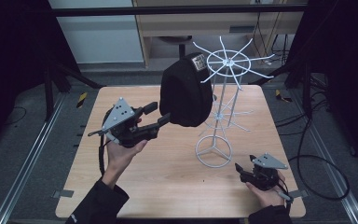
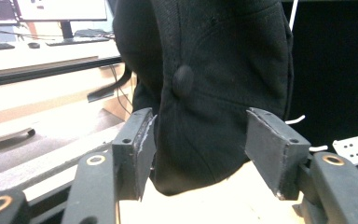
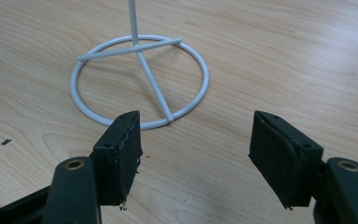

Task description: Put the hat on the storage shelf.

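White wire rack with ring base and spoked tiers (image 1: 223, 93) stands on the light wooden table (image 1: 168, 172), right of centre. Black fabric cap (image 1: 186, 91) hangs on the rack's top tier at its 9 o'clock side. Left gripper (image 1: 158, 114) at 9 o'clock of the cap; right gripper (image 1: 242, 170) on the table at 4 o'clock of the ring base.

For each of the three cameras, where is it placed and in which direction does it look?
High view: above the person's side, looking forward and down on the wooden table; both forearms, left tool and right tool show.
Left gripper view: rides the left tool, facing the black cap between its open jaws.
Right gripper view: rides the right tool, facing the white rack's ring base on the table.
Shared: high and left views both show the cap.
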A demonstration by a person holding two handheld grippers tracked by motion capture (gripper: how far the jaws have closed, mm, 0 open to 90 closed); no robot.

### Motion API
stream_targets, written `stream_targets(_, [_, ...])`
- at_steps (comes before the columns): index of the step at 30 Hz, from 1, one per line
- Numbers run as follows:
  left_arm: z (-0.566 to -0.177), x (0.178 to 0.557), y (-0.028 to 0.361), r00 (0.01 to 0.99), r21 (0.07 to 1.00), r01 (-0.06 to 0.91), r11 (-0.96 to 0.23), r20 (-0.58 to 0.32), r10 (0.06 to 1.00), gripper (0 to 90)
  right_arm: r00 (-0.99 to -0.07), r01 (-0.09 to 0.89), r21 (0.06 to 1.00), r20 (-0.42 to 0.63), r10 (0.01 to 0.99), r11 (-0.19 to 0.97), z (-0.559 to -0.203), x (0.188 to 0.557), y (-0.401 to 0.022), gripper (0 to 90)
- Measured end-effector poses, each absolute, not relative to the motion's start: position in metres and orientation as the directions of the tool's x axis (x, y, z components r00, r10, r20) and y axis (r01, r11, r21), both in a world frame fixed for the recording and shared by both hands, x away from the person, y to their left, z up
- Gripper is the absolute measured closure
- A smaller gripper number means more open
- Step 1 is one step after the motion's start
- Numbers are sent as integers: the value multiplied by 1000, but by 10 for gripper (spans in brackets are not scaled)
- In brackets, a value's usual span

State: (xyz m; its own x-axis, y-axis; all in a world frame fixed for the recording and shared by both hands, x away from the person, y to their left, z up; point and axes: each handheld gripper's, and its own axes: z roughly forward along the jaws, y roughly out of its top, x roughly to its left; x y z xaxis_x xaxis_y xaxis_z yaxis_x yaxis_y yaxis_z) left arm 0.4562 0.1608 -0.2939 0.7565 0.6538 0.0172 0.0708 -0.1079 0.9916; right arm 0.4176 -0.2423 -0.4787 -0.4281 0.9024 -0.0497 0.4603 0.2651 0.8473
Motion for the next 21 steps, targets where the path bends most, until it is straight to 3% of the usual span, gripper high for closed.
stream_targets(11, [-315,439,197,717,987,113,-118,1,697,344,-418,454,854,-48,907,255,-479,418,-243,297])
stream_targets(21, [-368,429,234,639,963,215,-162,-13,769,303,-403,454,859,-39,915,236,-480,418,-244,239])
